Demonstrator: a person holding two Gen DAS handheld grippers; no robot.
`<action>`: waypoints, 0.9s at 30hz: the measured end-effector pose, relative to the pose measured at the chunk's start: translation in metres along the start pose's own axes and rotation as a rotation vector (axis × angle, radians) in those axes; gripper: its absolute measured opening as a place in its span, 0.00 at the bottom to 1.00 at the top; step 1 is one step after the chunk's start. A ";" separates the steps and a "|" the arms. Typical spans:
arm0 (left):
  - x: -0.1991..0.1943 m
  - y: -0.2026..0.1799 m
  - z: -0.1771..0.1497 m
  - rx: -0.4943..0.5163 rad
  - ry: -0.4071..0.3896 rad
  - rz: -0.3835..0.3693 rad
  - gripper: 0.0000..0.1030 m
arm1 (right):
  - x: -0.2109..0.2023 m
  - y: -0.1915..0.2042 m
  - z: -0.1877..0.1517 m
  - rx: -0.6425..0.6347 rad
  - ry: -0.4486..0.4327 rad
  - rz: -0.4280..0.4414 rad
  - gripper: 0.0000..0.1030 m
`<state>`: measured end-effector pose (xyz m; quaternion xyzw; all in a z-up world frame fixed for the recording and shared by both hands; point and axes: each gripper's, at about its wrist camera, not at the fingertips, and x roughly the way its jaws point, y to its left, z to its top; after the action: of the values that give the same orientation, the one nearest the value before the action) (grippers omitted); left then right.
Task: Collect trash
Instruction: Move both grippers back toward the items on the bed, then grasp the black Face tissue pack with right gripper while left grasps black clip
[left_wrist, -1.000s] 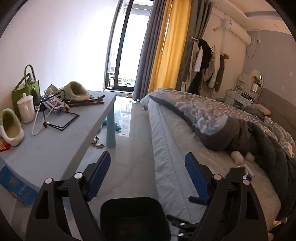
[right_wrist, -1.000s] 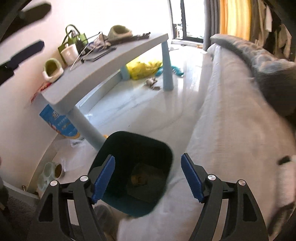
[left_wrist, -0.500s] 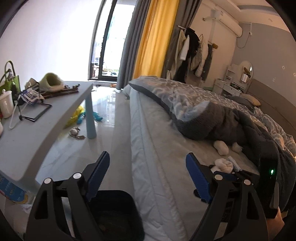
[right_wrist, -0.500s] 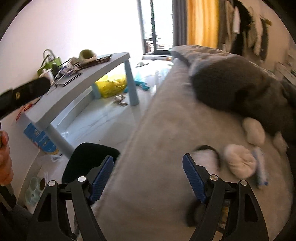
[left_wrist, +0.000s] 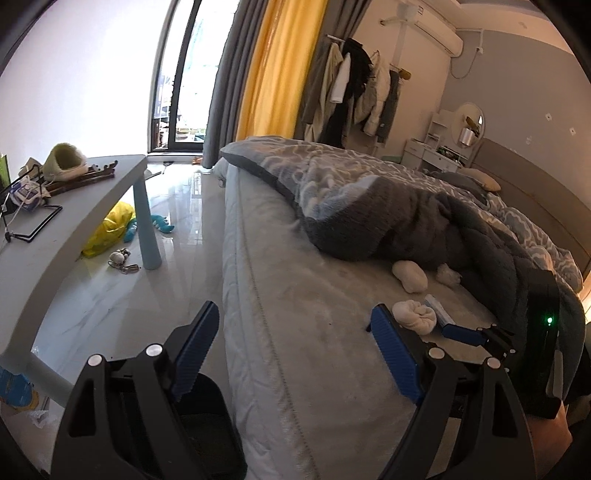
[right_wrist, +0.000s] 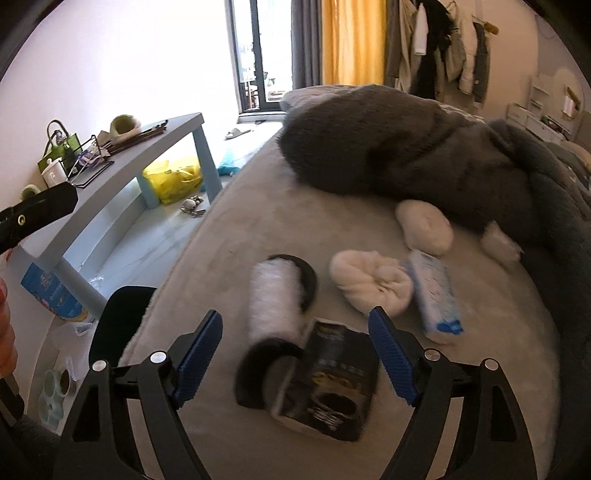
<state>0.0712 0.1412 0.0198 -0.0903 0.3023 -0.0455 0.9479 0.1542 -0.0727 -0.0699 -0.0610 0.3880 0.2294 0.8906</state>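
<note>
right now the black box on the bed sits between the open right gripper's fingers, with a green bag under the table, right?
Not quite: the bag under the table is yellow, as the right wrist view shows. The black box does sit on the bed between the open right gripper's fingers.

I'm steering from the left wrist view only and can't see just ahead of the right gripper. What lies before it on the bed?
Observer: A black box lies on the bed just ahead of the right gripper. Its jaws have just been opening and grip nothing.
Operator: Anything beside the box?
Observer: A white furry roll with black ends touches the box's left side.
Operator: And on the floor by the bin?
Observer: A pale green dish sits on the floor, left of the bin.
</note>
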 end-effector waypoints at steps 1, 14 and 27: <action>0.002 -0.002 -0.001 0.003 0.004 -0.002 0.84 | 0.000 -0.004 -0.002 0.007 0.004 0.000 0.80; 0.030 -0.024 -0.019 0.044 0.074 -0.055 0.84 | 0.013 -0.041 -0.028 0.084 0.087 0.014 0.80; 0.048 -0.061 -0.032 0.088 0.151 -0.148 0.82 | 0.002 -0.052 -0.040 0.104 0.075 0.135 0.52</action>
<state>0.0896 0.0703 -0.0204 -0.0668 0.3632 -0.1351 0.9194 0.1528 -0.1297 -0.1021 0.0031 0.4356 0.2658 0.8600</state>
